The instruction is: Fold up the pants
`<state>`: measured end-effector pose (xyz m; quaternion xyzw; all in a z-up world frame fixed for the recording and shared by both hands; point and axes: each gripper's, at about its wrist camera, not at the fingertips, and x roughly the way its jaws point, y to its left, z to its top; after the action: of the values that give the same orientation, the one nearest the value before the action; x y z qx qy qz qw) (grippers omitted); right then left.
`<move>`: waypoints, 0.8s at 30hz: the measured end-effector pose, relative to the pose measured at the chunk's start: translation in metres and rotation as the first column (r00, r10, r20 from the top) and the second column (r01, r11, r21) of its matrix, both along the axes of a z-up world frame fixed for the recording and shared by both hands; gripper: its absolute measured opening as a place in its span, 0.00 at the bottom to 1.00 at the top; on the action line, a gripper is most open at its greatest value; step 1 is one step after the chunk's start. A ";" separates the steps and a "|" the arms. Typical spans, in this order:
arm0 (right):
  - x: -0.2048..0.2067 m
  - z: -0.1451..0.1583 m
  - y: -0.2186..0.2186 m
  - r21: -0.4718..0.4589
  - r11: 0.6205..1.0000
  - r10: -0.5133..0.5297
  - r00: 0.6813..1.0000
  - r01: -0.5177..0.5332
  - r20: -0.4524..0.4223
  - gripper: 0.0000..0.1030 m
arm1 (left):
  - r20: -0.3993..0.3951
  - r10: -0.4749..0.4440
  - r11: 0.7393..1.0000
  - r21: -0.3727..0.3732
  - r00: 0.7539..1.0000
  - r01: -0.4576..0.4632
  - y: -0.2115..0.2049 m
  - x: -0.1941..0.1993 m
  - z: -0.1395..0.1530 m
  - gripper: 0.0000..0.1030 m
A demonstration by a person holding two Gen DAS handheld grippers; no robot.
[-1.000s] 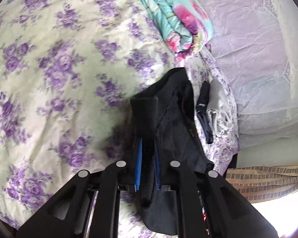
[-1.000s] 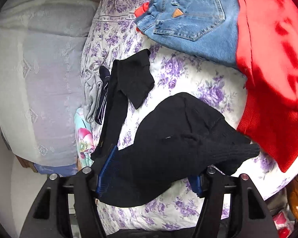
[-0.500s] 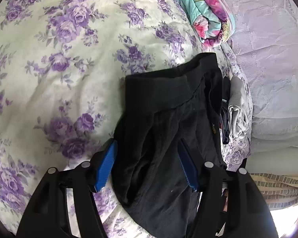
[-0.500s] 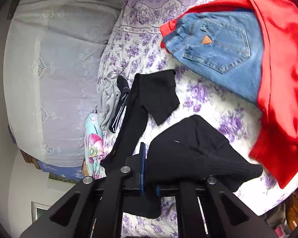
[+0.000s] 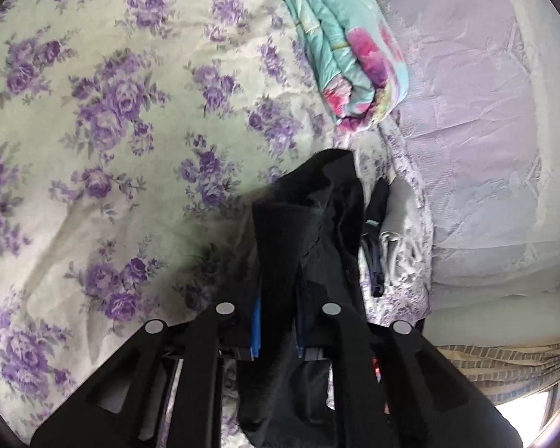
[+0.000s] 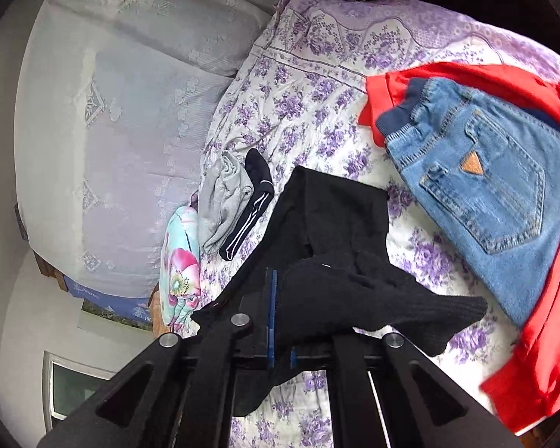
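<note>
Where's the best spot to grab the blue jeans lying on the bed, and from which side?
Probably the elastic waistband of the blue jeans, coming from the open floral bedspread side: that thick edge faces it, while the red garment crowds the far side.

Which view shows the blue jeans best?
The right wrist view: the blue jeans lie in full sight on the red garment, back pocket up. The left wrist view shows none of them.

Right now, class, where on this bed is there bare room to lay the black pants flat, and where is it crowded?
Free: the floral bedsheet left of the black knit pants, below the rolled teal quilt. Crowded: the grey and navy socks by the bed's edge; blue denim jeans on a red garment.
</note>
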<state>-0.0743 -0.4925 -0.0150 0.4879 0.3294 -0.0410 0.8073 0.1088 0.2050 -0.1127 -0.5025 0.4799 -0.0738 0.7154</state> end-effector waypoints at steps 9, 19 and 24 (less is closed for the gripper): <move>-0.022 -0.001 -0.017 -0.055 0.998 0.029 0.996 -0.034 -0.081 0.04 | -0.038 0.071 0.997 -0.012 0.997 -0.071 0.053 -0.088 0.015 0.12; -0.099 -0.131 -0.011 0.074 0.997 0.002 0.915 0.031 -0.403 0.10 | -0.191 0.072 0.997 -0.011 0.979 -0.075 0.077 -0.125 -0.062 0.25; -0.118 -0.115 -0.016 0.079 0.996 -0.016 0.922 0.051 -0.386 0.41 | -0.174 0.079 0.989 0.134 0.982 -0.056 0.098 -0.125 -0.036 0.54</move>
<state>-0.1927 -0.5080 -0.1302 0.5108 0.4746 -0.1352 0.7040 -0.0160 0.3029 -0.1487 -0.4760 0.5283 0.0271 0.7026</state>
